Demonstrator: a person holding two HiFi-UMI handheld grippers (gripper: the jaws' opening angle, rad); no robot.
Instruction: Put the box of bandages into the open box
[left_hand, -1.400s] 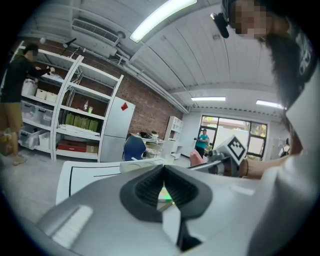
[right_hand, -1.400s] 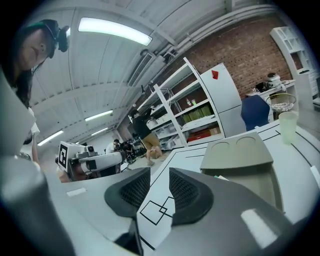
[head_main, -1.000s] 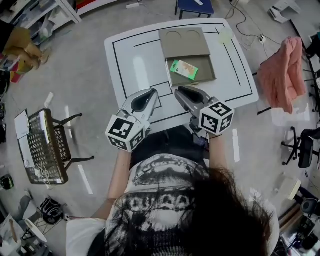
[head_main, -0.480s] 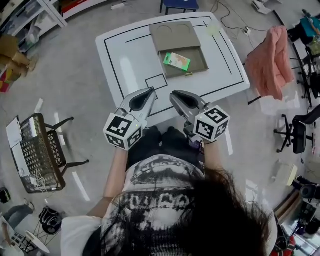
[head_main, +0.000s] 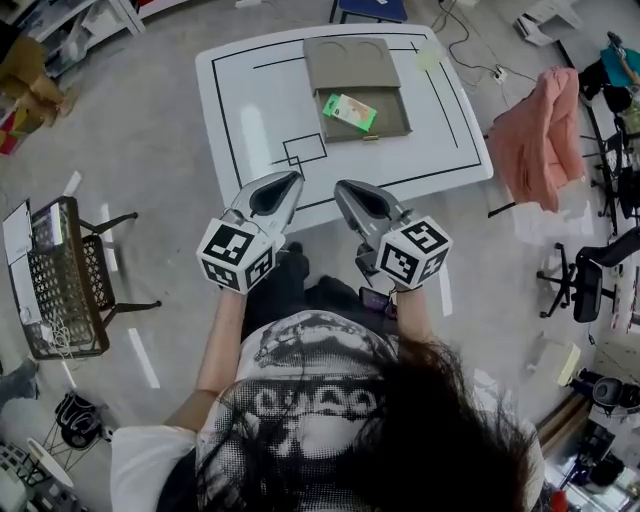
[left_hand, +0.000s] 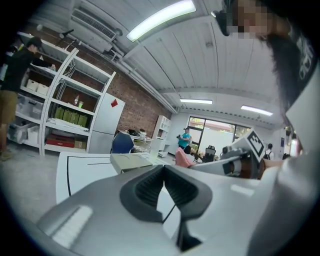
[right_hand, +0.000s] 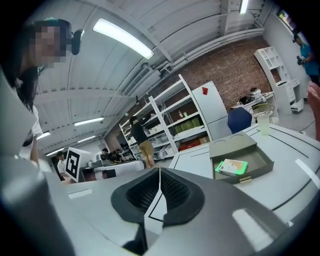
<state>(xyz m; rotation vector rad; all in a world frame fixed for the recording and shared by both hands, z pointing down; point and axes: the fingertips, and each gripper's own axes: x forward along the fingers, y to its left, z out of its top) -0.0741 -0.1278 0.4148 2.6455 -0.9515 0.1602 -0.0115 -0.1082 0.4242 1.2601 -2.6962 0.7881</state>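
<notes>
The box of bandages (head_main: 350, 110) is laid inside the open box (head_main: 390, 122) at 12 o'clock. At 6 o'clock the left gripper (head_main: 290, 178) is pressed together, empty. The right gripper (head_main: 343, 186) has just been closing, with nothing in it. Both are best kept back.

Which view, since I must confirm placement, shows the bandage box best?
Right gripper view: the bandage box lies clear inside the open box. Head view shows it small from above; left gripper view shows none of it.
</notes>
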